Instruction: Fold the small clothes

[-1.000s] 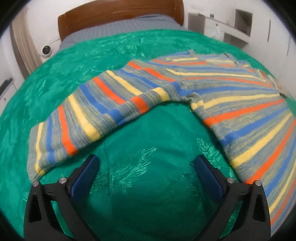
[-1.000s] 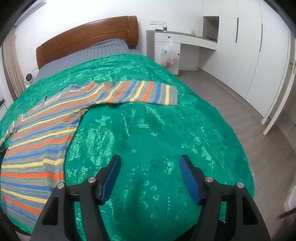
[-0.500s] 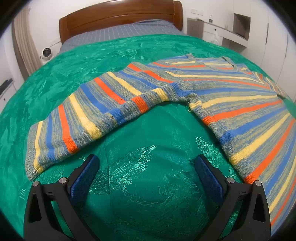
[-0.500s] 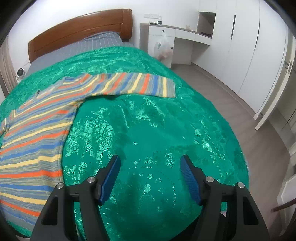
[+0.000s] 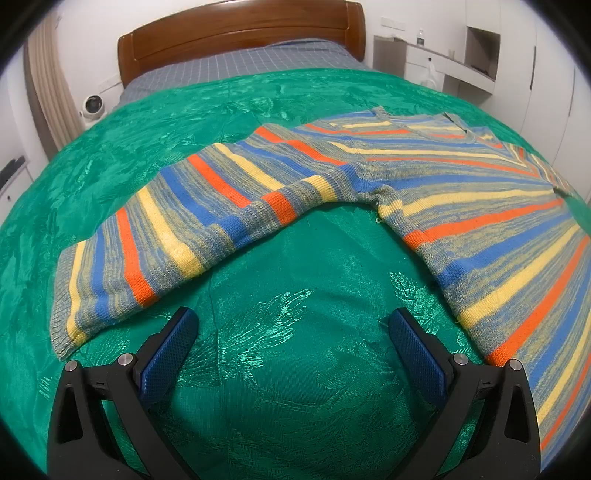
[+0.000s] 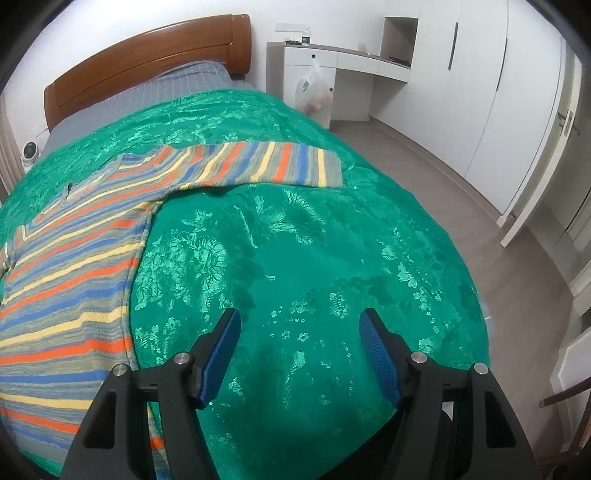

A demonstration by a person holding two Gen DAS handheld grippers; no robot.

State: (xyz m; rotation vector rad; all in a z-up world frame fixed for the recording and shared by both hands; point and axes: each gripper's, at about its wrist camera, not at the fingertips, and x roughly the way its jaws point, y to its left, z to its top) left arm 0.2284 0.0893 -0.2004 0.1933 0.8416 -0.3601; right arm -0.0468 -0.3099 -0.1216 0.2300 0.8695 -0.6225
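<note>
A striped sweater in grey, blue, orange and yellow lies flat on a green bedspread. Its left sleeve stretches out toward the lower left, cuff nearest my left gripper. That gripper hovers open over bare bedspread, just short of the sleeve, nothing between its blue pads. In the right wrist view the sweater body fills the left side and the other sleeve reaches right across the bed. My right gripper stands open above the bedspread, right of the sweater's hem, holding nothing.
A wooden headboard and grey checked sheet lie at the far end. The bed's right edge drops to a grey floor. A white desk with a hanging plastic bag, and wardrobes, stand beyond.
The right wrist view has swung slightly, so the sweater and sleeve sit further right in it. The left view is almost unchanged. Both grippers stay open.
</note>
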